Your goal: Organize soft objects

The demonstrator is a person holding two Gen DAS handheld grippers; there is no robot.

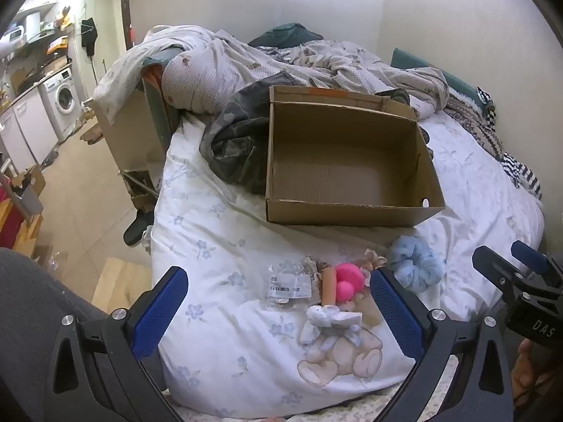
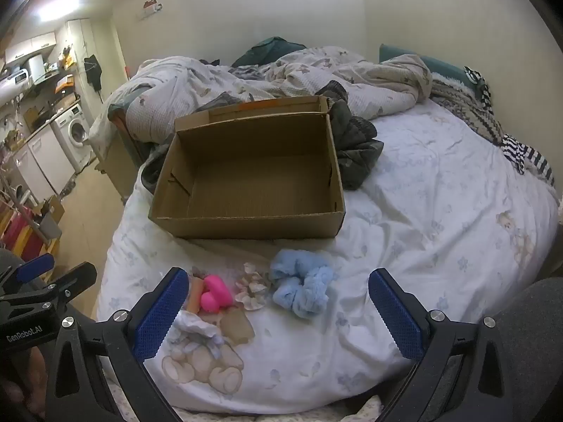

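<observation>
The right claw (image 2: 278, 313) and left claw (image 1: 278, 313) both hang wide and empty over the bed (image 2: 422, 211) — best to drop the right one squarely onto the blue scrunchie (image 2: 302, 290), lying just before the empty cardboard box (image 2: 246, 216), and pinch its bulk — not the sheet.
</observation>
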